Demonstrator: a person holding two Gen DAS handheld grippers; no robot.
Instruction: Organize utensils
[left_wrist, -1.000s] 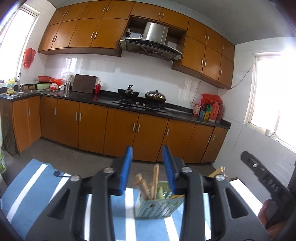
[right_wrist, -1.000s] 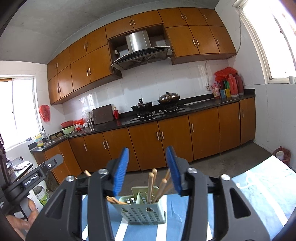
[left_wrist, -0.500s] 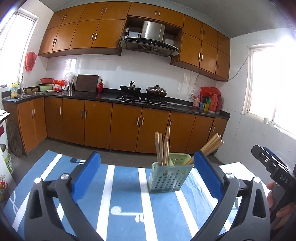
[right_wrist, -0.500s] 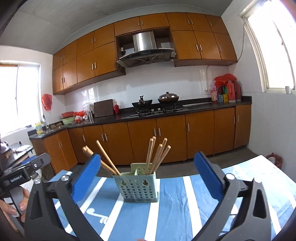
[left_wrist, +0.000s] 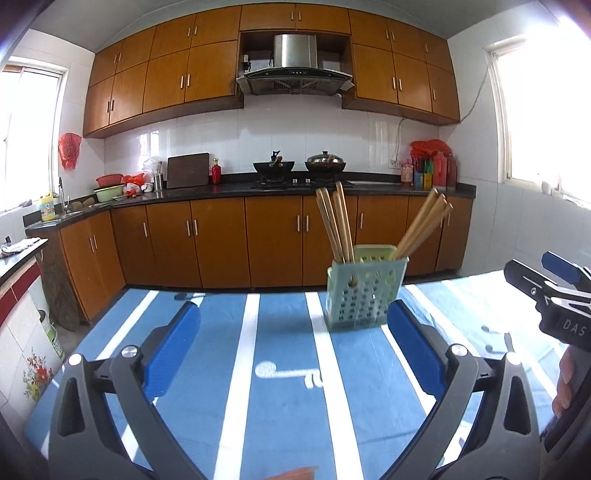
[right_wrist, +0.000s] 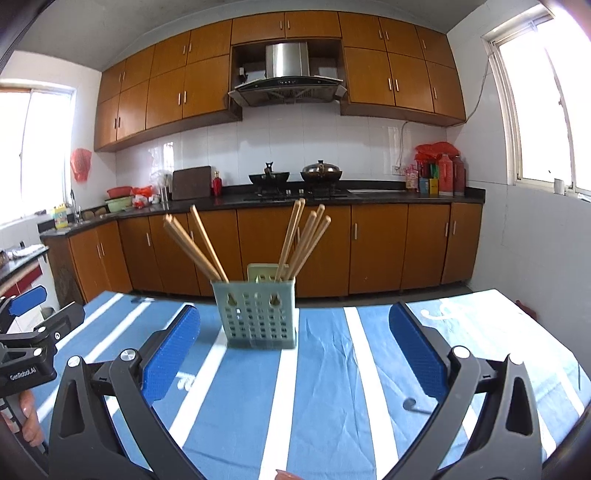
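Pale green utensil holder with wooden chopsticks upright on blue-striped worktop, ahead of left tongs toward their right pad, right tongs behind it, both spread wide, gripping nothing

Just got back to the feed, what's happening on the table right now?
A person holds a gripper in each hand over a blue striped tablecloth. The left gripper and right gripper are both wide open and empty. Ahead stands a pale green perforated utensil holder with wooden chopsticks upright in it, in two bunches. Neither gripper touches it.
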